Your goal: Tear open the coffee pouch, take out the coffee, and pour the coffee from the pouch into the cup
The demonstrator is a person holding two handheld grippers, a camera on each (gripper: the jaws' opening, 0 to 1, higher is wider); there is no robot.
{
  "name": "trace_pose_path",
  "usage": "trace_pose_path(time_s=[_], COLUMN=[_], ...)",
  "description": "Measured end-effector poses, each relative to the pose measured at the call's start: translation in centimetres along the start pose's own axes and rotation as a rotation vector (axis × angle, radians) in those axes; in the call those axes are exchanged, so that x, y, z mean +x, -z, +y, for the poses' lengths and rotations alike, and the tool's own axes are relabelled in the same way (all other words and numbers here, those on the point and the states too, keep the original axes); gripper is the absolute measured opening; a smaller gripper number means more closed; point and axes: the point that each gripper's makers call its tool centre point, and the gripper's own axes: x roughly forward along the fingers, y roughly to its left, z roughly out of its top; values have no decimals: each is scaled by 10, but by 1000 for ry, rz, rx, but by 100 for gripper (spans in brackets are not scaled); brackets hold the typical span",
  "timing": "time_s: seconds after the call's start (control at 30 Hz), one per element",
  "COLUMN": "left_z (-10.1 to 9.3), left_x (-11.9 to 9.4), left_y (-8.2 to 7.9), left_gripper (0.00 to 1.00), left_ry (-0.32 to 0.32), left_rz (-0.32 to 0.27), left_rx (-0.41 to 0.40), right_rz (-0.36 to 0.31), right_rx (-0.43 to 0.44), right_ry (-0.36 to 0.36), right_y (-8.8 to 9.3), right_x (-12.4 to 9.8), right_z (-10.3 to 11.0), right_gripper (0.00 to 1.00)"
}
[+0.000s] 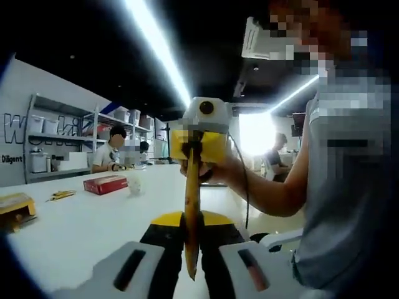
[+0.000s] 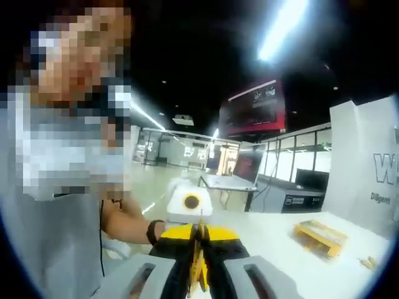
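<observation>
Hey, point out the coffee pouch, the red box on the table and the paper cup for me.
coffee pouch (image 1: 192, 218): left gripper view, on its yellow edge, midway between both grippers.
red box (image 1: 105, 184): left gripper view, on its top face.
paper cup (image 1: 134, 185): left gripper view, on its white side wall, right of the box.

We read "Diligent" on the white wall (image 1: 19, 93) at left of the left gripper view; larger letters above it are cut off, starting "W".
</observation>
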Motion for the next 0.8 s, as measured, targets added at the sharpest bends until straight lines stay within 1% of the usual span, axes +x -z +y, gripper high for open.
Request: trace_pose_path(time_s=[0.03,0.13,0.33,0.37,0.4,0.43,0.57,0.67,0.7,0.8], left_z=[1,1,2,2,5,7,5,6,6,8], left_x=[-1,-3,-4,-4,-5,-6,-10,-11,-12,-13], left_y=[0,-2,-2,-3,-3,-5,-10,-10,-10,-11], left_gripper=[11,11,11,11,11,11,11,11,11,11], left_ry=[-3,-7,-21,-23,-40,-62,-69,-80,-85,-95], left_rz=[0,-14,-16,-18,-15,-19,-41,-40,-40,-41], left_rx=[-1,-6,4,2,5,24,28,23,24,24], right_rz=[-30,-64,-134,-144,-156,-170,-196,-206,-217,-228], right_rx=[11,32,84,91,99,110,126,151,166,187], right_ry=[8,28,58,61,64,69,118,168,196,230], right_y=[-2,-3,-3,-3,-4,-4,-3,0,0,1], right_x=[-1,-4,-14,-17,-19,-22,-35,-49,-54,-66], right_z=[-2,-6,-13,-13,-14,-14,-20,-26,-31,-36], right_gripper=[12,19,24,24,24,24,25,23,23,24])
